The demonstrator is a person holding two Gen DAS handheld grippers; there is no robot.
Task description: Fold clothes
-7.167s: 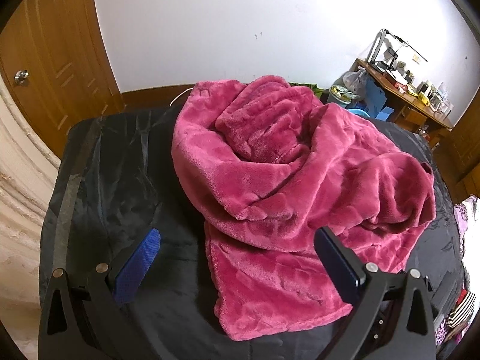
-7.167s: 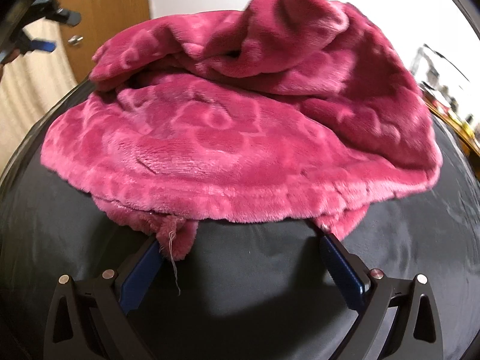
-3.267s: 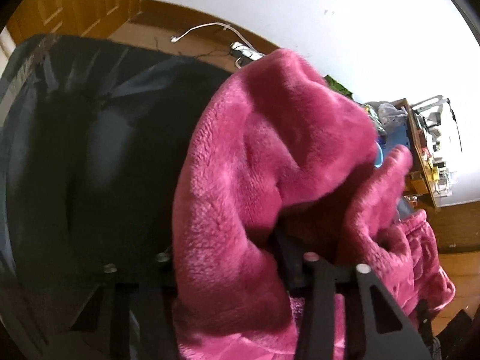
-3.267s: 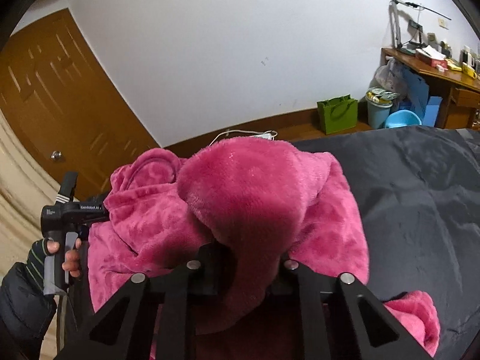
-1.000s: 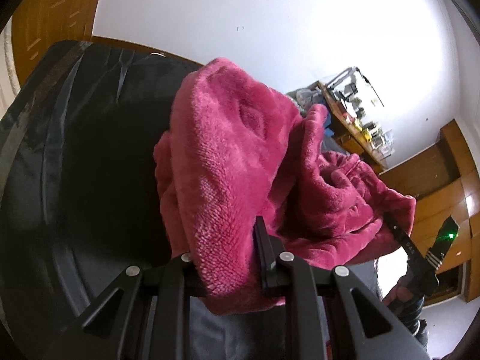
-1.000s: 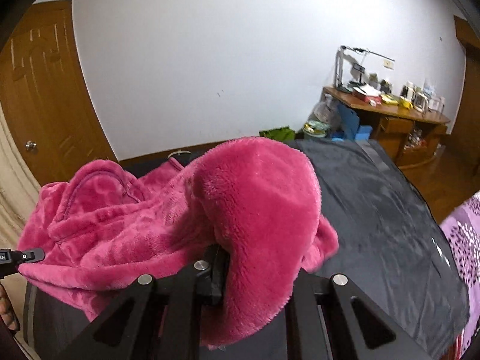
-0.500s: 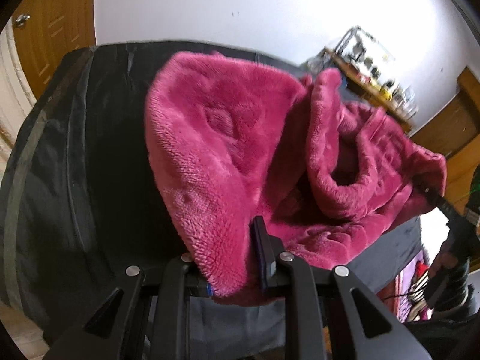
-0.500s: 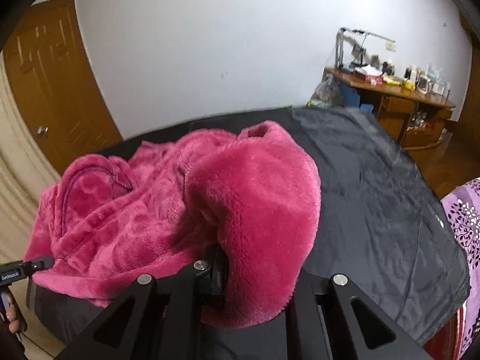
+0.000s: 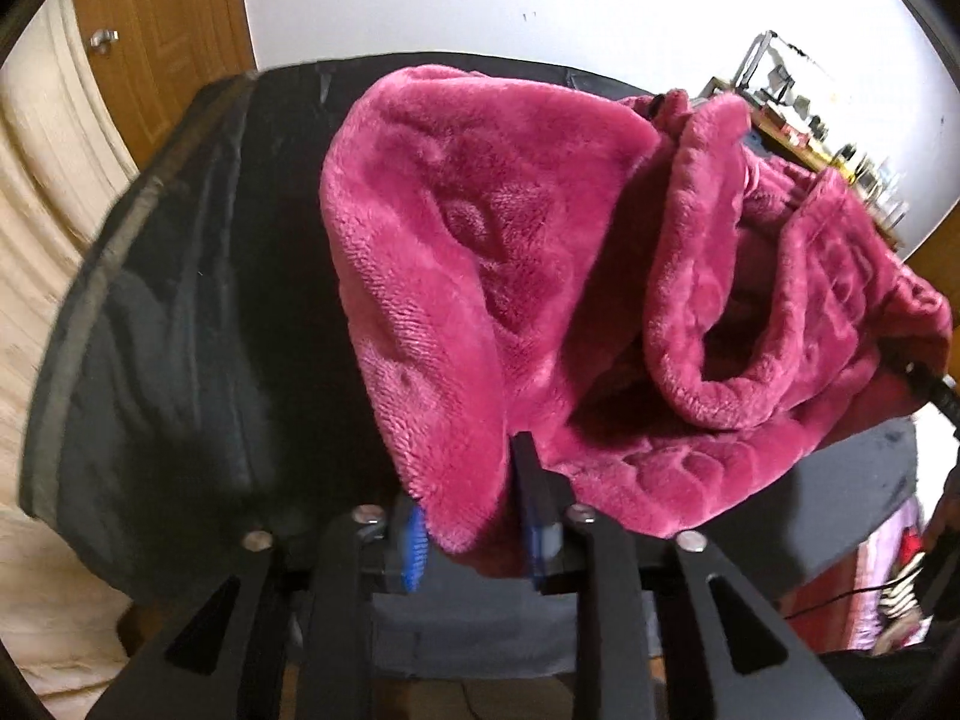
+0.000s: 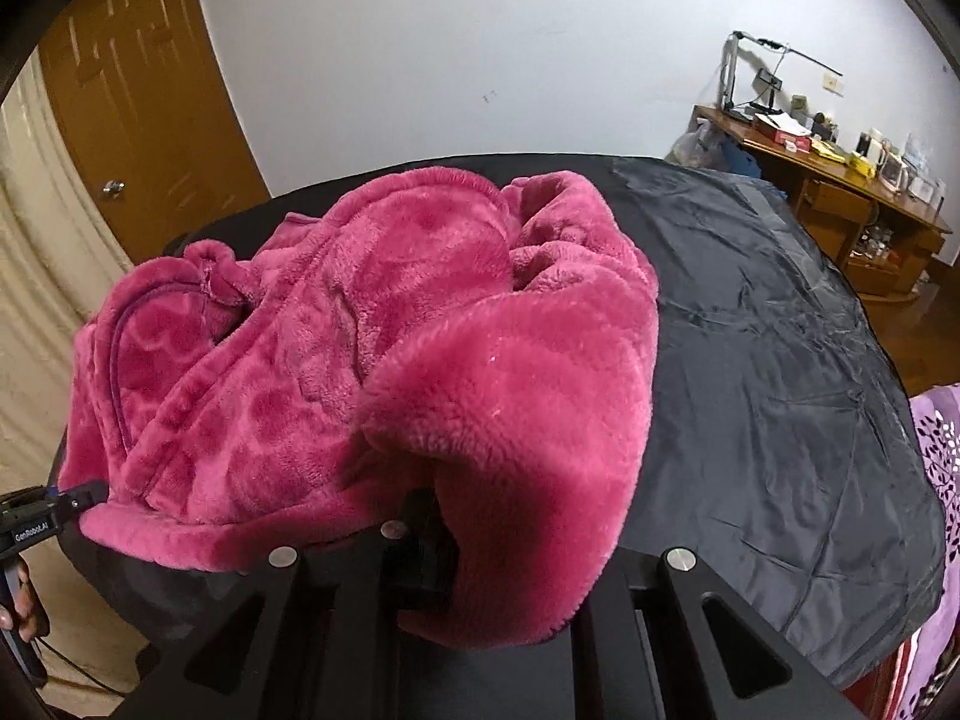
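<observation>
Left gripper (image 9: pixel 474 534): jaws opening, a thick fold of the garment's edge between the blue pads (image 9: pixel 415 546), loosely flanked rather than pinched.

Right gripper (image 10: pixel 432 558): closed tight on another bunched edge of the same piece; the pile swallows the fingertips.

Item: pink fleece garment (image 10: pixel 372 348), plush, embossed, with a piped seam showing on one panel (a robe or jacket, which one cannot be told). It lies heaped on the near-left part of the bench (image 10: pixel 780 360), which is covered with black sheeting, its front hem hanging over the near edge.

Handling, judged: soft, bulky, light for its volume, no stiffness to hold a crease; it grips well and will slump when let go. Best taken at hem, corner or seam, one layer at a time, not by a rolled wad.

Change from half a second ago: the cloth has sunk from a raised hump to rest lower and broader on the sheeting, and the left jaws have parted, blue now visible beside the fleece.
</observation>
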